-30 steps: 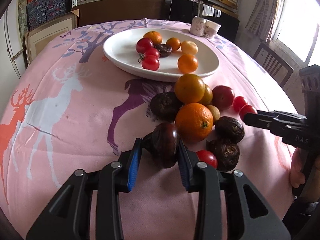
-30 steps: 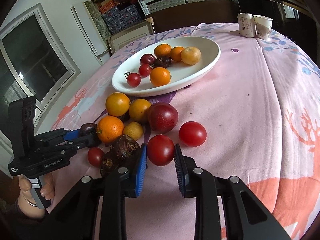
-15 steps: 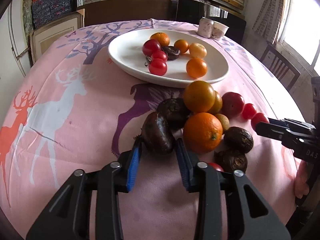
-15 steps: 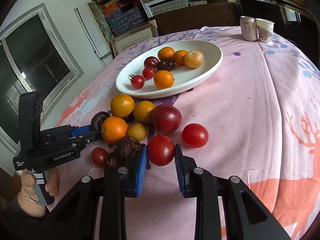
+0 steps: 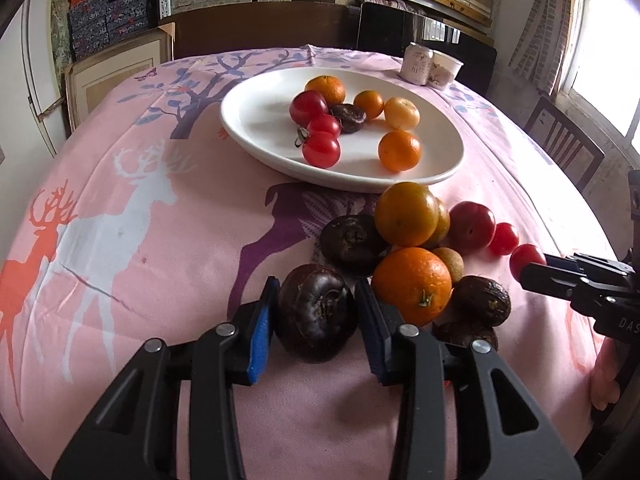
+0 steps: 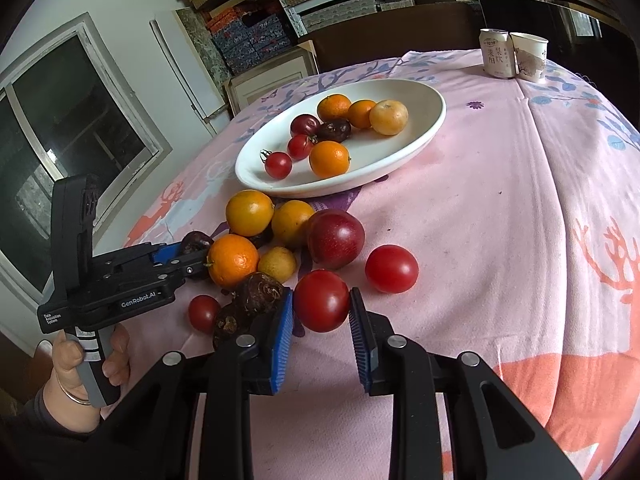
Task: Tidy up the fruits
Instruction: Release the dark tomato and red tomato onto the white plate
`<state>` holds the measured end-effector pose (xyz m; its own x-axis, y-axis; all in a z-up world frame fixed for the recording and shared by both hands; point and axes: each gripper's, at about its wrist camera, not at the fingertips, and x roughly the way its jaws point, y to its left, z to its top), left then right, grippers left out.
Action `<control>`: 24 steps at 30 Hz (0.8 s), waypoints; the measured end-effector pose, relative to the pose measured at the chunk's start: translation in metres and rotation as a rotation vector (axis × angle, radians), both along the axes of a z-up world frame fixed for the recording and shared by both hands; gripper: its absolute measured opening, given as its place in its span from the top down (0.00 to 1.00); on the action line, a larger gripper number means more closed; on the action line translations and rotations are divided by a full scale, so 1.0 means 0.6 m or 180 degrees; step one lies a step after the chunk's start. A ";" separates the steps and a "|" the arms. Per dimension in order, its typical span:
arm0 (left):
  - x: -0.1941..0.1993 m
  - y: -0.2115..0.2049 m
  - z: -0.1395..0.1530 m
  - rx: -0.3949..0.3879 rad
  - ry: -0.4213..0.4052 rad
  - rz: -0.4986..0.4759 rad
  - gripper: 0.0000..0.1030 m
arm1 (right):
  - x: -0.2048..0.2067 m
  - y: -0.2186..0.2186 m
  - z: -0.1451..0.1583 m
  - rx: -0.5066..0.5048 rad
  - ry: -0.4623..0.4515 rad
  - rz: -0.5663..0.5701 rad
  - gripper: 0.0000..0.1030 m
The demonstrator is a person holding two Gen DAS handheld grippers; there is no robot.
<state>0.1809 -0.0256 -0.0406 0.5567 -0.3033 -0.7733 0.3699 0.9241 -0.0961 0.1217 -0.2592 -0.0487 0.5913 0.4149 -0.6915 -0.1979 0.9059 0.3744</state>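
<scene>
My left gripper (image 5: 316, 316) is shut on a dark purple fruit (image 5: 316, 312) and holds it at the near left edge of a heap of loose fruit (image 5: 412, 248). It also shows in the right wrist view (image 6: 188, 256). My right gripper (image 6: 322, 304) is shut on a red tomato (image 6: 322, 300) at the heap's right side; in the left wrist view it (image 5: 528, 268) sits at the right edge. A white oval plate (image 5: 256, 116) farther back holds several oranges, tomatoes and one dark fruit.
The round table has a pink deer-print cloth (image 5: 120, 208). A can (image 6: 496, 52) and a paper cup (image 6: 530, 56) stand at the far edge. A wooden chair (image 5: 564, 144) is at the right. Shelves and boxes line the back wall.
My left gripper has moved forward toward the plate with the dark fruit, which has turned in the jaws. The right gripper has lifted slightly with the tomato.
</scene>
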 end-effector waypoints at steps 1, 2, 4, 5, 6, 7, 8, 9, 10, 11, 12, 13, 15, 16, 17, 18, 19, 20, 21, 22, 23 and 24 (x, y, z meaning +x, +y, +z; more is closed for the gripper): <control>-0.003 0.006 0.006 -0.0059 -0.0019 0.0022 0.63 | -0.001 -0.001 0.001 0.0012 -0.0012 -0.0002 0.73; -0.006 0.012 0.013 -0.0108 -0.0050 0.0057 0.63 | -0.003 -0.002 0.002 0.0026 -0.0028 -0.0004 0.73; -0.011 0.023 0.026 -0.0167 -0.0106 0.0117 0.63 | -0.005 -0.005 0.006 0.0064 -0.0062 -0.0016 0.73; -0.012 0.030 0.034 -0.0205 -0.0132 0.0145 0.63 | -0.005 -0.007 0.008 0.0080 -0.0055 -0.0026 0.73; -0.011 0.035 0.043 -0.0244 -0.0158 0.0162 0.63 | -0.003 -0.009 0.011 0.0112 -0.0040 -0.0025 0.73; -0.008 0.038 0.055 -0.0270 -0.0201 0.0173 0.63 | -0.001 -0.011 0.018 0.0139 -0.0039 -0.0011 0.73; -0.004 0.039 0.065 -0.0265 -0.0241 0.0175 0.63 | 0.004 -0.012 0.029 0.0148 -0.0064 0.0011 0.73; 0.004 0.037 0.076 -0.0258 -0.0273 0.0162 0.63 | 0.010 -0.013 0.041 0.0134 -0.0109 0.0020 0.73; 0.016 0.035 0.086 -0.0268 -0.0292 0.0160 0.63 | 0.018 -0.014 0.057 0.0100 -0.0166 0.0010 0.73; 0.028 0.031 0.096 -0.0286 -0.0301 0.0151 0.63 | 0.028 -0.015 0.074 0.0063 -0.0224 -0.0013 0.73; 0.044 0.024 0.104 -0.0299 -0.0311 0.0126 0.63 | 0.042 -0.017 0.093 0.0038 -0.0285 -0.0025 0.73; 0.059 0.017 0.110 -0.0287 -0.0335 0.0126 0.63 | 0.056 -0.019 0.107 0.0039 -0.0324 -0.0024 0.73; 0.096 0.003 0.112 -0.0276 -0.0318 0.0123 0.63 | 0.094 -0.021 0.125 0.0007 -0.0340 -0.0064 0.73; 0.118 -0.003 0.109 -0.0279 -0.0287 0.0143 0.63 | 0.114 -0.023 0.127 0.0005 -0.0308 -0.0085 0.73; 0.140 -0.008 0.103 -0.0269 -0.0237 0.0180 0.63 | 0.134 -0.023 0.126 0.0010 -0.0264 -0.0100 0.72; 0.159 -0.010 0.096 -0.0277 -0.0179 0.0210 0.63 | 0.153 -0.023 0.122 0.0006 -0.0219 -0.0123 0.72; 0.180 -0.012 0.087 -0.0289 -0.0111 0.0238 0.63 | 0.167 -0.022 0.118 -0.0013 -0.0198 -0.0152 0.72; 0.196 -0.015 0.079 -0.0285 -0.0034 0.0252 0.63 | 0.180 -0.021 0.114 -0.0026 -0.0178 -0.0183 0.72; 0.208 -0.017 0.071 -0.0294 0.0056 0.0251 0.63 | 0.190 -0.022 0.109 -0.0016 -0.0152 -0.0218 0.69; 0.213 -0.017 0.067 -0.0319 0.0110 0.0266 0.63 | 0.193 -0.025 0.106 0.0002 -0.0138 -0.0251 0.58; 0.211 -0.013 0.067 -0.0371 0.0120 0.0274 0.54 | 0.191 -0.028 0.106 0.0035 -0.0159 -0.0302 0.48; 0.202 -0.010 0.073 -0.0405 0.0050 0.0284 0.38 | 0.184 -0.032 0.108 0.0069 -0.0211 -0.0324 0.46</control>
<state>0.3021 -0.0315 0.0033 0.5739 -0.3493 -0.7407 0.2844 0.9332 -0.2197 0.2320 -0.2784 0.0161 0.6753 0.3648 -0.6410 -0.1302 0.9145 0.3832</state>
